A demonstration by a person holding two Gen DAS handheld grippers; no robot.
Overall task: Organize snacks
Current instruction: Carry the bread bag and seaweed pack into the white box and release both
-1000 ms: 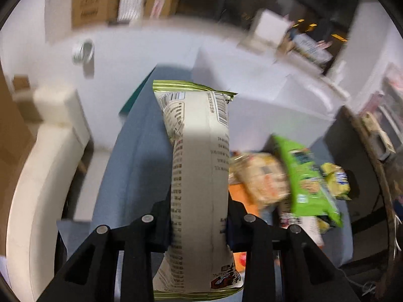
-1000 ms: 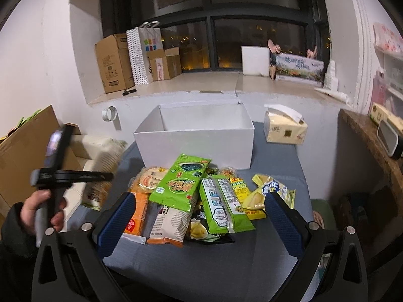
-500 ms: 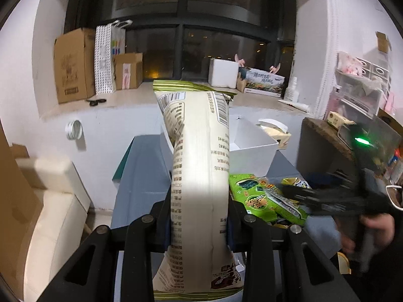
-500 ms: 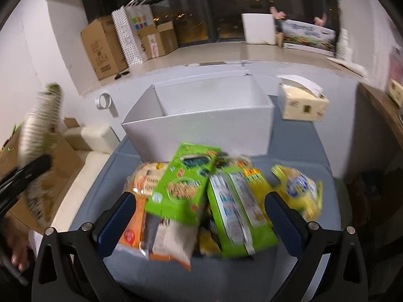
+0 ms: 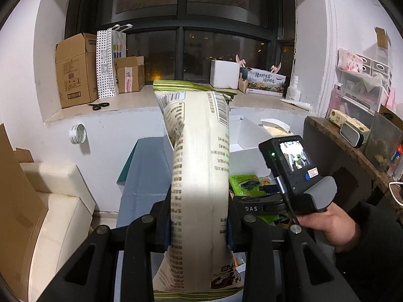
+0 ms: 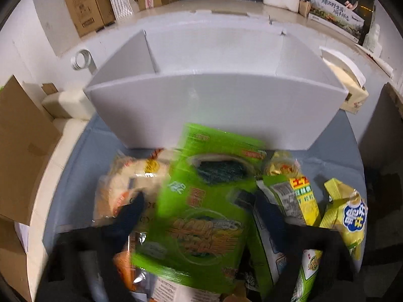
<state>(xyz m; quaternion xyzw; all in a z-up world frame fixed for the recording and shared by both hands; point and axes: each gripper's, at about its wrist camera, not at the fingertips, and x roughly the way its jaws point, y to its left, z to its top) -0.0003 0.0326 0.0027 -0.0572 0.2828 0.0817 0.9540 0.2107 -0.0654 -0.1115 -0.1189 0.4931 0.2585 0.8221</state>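
Dim indoor light, dark window; fisheye edges bent; right wrist view motion-blurred.

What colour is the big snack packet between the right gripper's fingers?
Bright green, with red lettering and a dark picture near its top: the big snack packet shows best in the right wrist view.

A dark window point(image 5: 191, 25) sits above a deep sill point(image 5: 141, 100) stacked with cardboard boxes point(image 5: 75, 75); white walls point(image 5: 20, 75), cream sofa point(image 5: 50, 214) at left.

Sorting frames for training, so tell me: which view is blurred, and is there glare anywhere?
Right wrist view: motion blur smears the green packet and both fingers. Left wrist view: sharp, with a bright band of glare across the held packet; dark windows behind.
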